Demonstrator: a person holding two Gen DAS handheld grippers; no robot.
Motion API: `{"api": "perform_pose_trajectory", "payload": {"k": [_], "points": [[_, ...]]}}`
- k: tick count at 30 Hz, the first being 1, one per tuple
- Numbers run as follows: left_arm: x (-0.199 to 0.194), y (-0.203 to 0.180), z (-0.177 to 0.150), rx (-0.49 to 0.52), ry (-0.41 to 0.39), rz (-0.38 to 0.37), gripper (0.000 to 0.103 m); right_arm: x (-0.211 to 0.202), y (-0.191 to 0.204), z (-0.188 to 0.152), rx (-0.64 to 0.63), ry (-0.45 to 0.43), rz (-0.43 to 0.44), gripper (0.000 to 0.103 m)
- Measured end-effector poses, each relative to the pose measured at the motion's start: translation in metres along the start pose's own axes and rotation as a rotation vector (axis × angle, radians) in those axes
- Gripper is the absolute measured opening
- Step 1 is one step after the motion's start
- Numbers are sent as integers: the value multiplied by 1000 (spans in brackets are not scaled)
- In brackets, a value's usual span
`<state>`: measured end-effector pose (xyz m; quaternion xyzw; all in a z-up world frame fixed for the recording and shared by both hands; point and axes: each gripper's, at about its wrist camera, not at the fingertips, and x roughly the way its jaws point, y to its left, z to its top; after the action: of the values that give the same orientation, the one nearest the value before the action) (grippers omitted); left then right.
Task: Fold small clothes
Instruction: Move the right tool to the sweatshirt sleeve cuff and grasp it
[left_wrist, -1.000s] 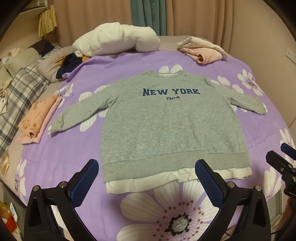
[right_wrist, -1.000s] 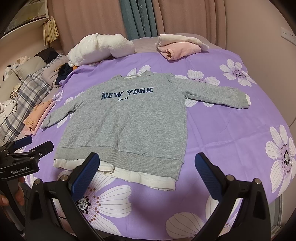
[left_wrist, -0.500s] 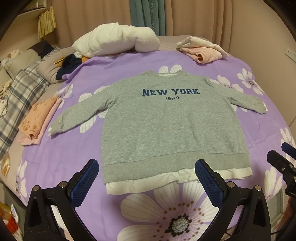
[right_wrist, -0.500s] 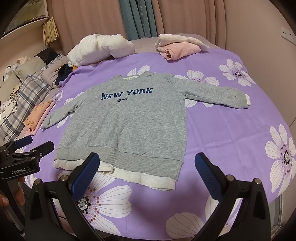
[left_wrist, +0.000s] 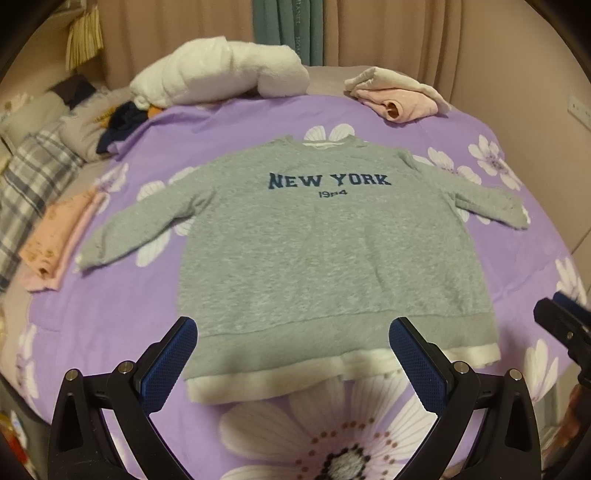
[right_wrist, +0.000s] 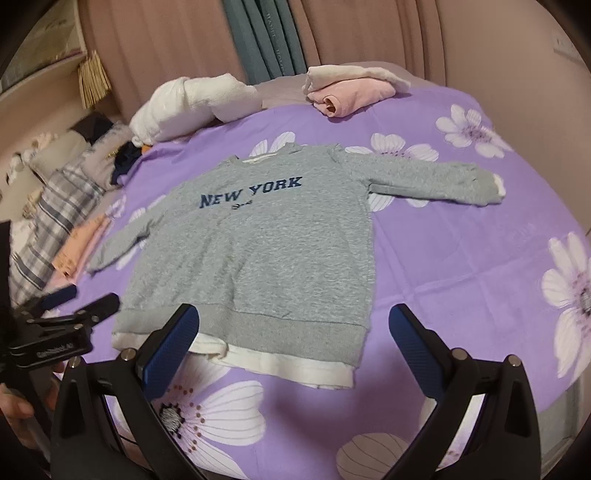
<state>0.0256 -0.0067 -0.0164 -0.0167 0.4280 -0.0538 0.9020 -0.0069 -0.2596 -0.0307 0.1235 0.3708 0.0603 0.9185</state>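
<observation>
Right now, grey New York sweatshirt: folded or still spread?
Spread. The grey sweatshirt lies flat, print up, on the purple bedspread, both sleeves out to the sides, white hem showing. Neither open tool touches it.

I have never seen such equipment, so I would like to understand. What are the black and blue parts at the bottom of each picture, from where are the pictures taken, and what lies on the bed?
There is no robot here. A person holds a two-finger gripper in each hand, and each carries a wide-angle camera looking forward along its fingers.

One picture is from the left gripper, the other from the right gripper. The black arms with blue pads are the fingers. Both grippers are open and hold nothing.

On the purple flowered bedsheet a grey NEW YORK sweatshirt lies flat, front up, sleeves spread. Behind it are a white blanket bundle and a pink folded garment; an orange-pink folded garment lies beside its sleeve.
</observation>
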Motion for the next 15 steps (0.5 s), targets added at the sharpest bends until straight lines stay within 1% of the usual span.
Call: {"api": "perform_pose_trajectory", "payload": {"k": [3, 4, 5, 6, 8, 9, 10, 11, 12, 14, 15], "points": [[18, 3, 4, -38, 26, -53, 103, 11, -12, 0, 68, 28, 58, 103], [22, 5, 5, -57, 38, -86, 103, 13, -15, -2, 99, 62, 72, 103], [26, 6, 7, -67, 39, -111, 103, 17, -20, -3, 127, 79, 82, 103], [31, 8, 11, -100, 49, -164, 103, 20, -25, -4, 152, 95, 85, 103], [38, 12, 16, -128, 41, -202, 103, 28, -45, -2, 208, 78, 90, 103], [42, 14, 19, -143, 37, -219, 103, 33, -56, -1, 248, 88, 85, 103], [47, 17, 24, -164, 39, -222, 103, 36, -63, -1, 269, 90, 81, 103], [52, 19, 27, -172, 32, -215, 103, 41, -77, 2, 295, 56, 79, 103], [59, 22, 32, -186, 26, -204, 103, 45, -89, 6, 327, 42, 74, 103], [70, 27, 38, -208, 35, -184, 103, 54, -113, 12, 386, 20, 65, 103], [78, 30, 43, -228, 42, -186, 103, 59, -128, 16, 427, 13, 51, 103]]}}
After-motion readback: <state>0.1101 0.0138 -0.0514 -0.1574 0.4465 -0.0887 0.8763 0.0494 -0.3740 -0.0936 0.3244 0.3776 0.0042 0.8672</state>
